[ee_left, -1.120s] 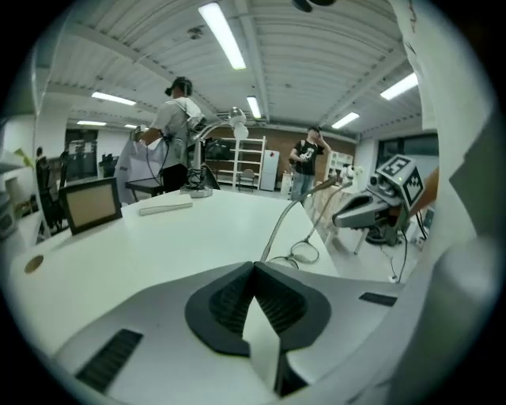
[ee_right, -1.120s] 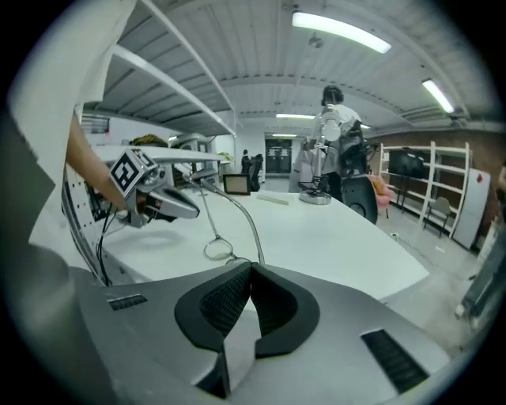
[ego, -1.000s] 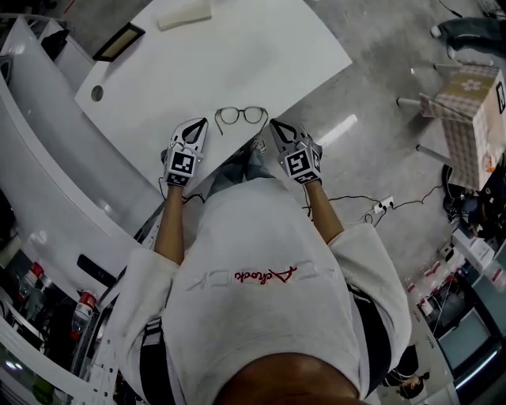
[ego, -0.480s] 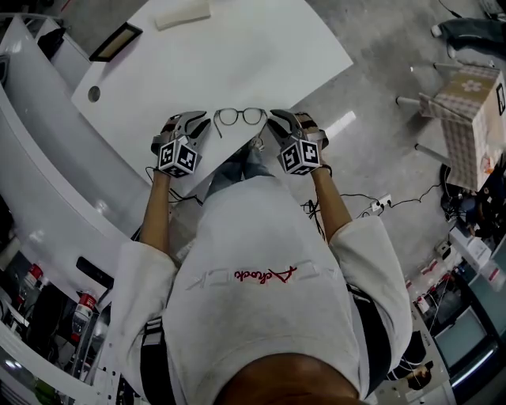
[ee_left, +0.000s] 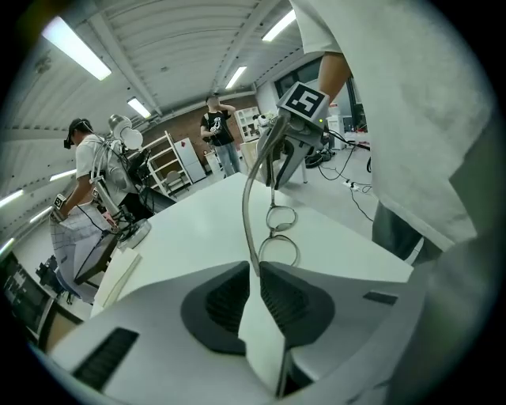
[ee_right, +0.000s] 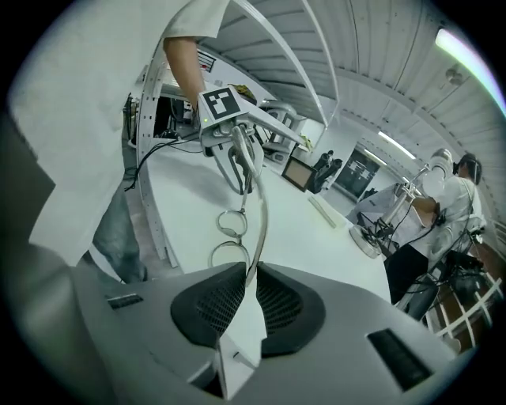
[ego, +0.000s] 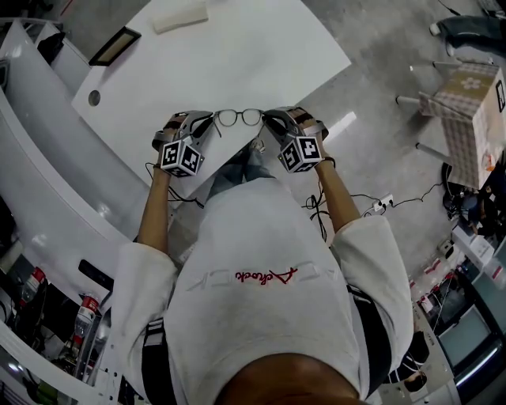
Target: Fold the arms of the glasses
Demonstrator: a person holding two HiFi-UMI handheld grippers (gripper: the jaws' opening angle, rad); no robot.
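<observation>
Thin wire-rimmed glasses sit near the front edge of the white table, between my two grippers. My left gripper is shut on the tip of the left arm; its jaws have just been opening a little with that arm between the pads. In the left gripper view the arm runs up from the gripper toward the lenses. My right gripper is shut on the other arm, its jaws having just been closing around it at the gripper. Both arms stand unfolded.
A pale block, a dark-framed flat panel and a round hole lie on the table's far side. A chair with a checked cushion stands on the floor to the right. People work at the back.
Both grippers rolled and moved inward from beside the glasses onto the ends of the arms. The jaws now hold the arm tips. The glasses shifted slightly away from me.
</observation>
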